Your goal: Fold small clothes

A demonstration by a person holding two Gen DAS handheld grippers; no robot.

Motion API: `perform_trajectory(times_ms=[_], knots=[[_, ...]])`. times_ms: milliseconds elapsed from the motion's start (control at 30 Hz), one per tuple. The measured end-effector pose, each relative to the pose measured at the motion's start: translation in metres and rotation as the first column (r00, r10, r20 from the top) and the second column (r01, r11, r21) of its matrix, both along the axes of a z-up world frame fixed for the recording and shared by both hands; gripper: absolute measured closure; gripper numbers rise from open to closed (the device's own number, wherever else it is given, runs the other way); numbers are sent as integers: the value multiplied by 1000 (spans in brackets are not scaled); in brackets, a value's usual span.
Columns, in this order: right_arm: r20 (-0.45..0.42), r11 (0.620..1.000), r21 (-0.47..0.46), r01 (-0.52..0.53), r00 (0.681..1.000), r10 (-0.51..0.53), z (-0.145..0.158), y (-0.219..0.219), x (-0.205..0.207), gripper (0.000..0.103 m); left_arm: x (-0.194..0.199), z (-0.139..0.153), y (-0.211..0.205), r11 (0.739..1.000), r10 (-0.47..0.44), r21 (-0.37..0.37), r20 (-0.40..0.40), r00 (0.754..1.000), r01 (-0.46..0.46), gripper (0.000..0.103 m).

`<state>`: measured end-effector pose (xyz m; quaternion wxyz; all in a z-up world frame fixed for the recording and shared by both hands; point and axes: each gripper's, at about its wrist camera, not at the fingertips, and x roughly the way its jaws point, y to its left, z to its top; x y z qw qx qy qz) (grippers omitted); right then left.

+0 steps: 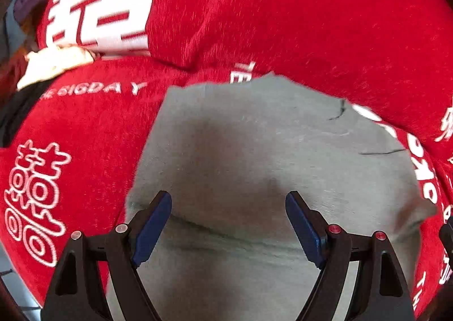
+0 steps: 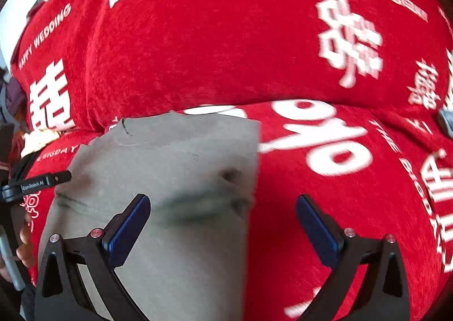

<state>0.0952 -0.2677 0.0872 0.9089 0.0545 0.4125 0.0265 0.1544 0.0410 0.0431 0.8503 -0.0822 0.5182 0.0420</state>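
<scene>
Red plush bedcover (image 1: pixel 283 23) printed with white double-happiness characters and English lettering, filling the background of both wrist views and rising in a soft fold behind the work area. Grey-green knitted garment (image 1: pixel 254 151), folded flat into a roughly rectangular shape, lying on the bedcover directly below both grippers; straight right edge and slightly ragged far edge visible in the right wrist view (image 2: pixel 175 165), with shallow creases across the near half. Left gripper (image 1: pixel 228 224) above the garment's near part, jaws wide apart, blue pads (image 1: pixel 153 230) clear of the fabric, nothing between them. Right gripper (image 2: pixel 223 230) likewise spread wide and empty, straddling the garment's right edge: left finger over the grey-green knit, right finger over bare bedcover. Cream-coloured cloth (image 1: pixel 56 63) at far left on the bedcover, well apart from the garment.
</scene>
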Motion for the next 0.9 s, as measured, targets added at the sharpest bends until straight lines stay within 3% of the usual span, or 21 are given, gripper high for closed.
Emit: perform_trajectory(times_ms=[100,133,167,267,367,400,467,533,667,767,800,867,900], knots=[[-33,996,-39,-79,996,78,-13,37,32,0,11,-24,-11,997,-47,64,-34,998,50,18],[-61,994,-56,-99,994,95,-22,46,42,0,11,-27,-10,996,-45,74,-18,999,46,5],[-89,991,-94,-100,992,92,-31,53,49,0,12,-28,-6,996,-24,84,-8,1000,25,0],[-224,982,-171,-82,974,43,-62,49,58,1,3,-27,14,998,-56,26,-16,998,57,0],[-195,990,-141,-14,981,-13,-56,17,36,1,-11,-12,28,995,-62,84,37,997,59,0],[-203,987,-158,39,977,-71,-50,5,28,1,-10,-8,31,996,-62,73,46,997,58,0],[-126,970,-211,125,980,-154,-33,-4,17,1,0,-3,28,997,-62,42,47,997,60,0],[-53,966,-199,164,983,-178,-12,-1,17,0,15,2,12,996,-83,32,45,996,82,0],[-46,997,-76,32,998,-35,-1,48,46,1,39,-3,-35,982,-181,52,26,983,179,0],[-138,997,-3,-83,987,82,-30,86,69,1,49,-28,-43,980,-181,77,-47,982,184,0],[-195,996,18,-93,976,95,-46,92,76,1,49,-35,-37,981,-183,55,-34,983,184,0],[-220,996,-15,-88,972,82,-63,95,78,1,42,-34,-25,980,-190,56,13,982,189,0],[-175,990,-100,-103,981,85,-63,97,74,1,40,-34,-18,979,-201,45,14,979,200,0]])
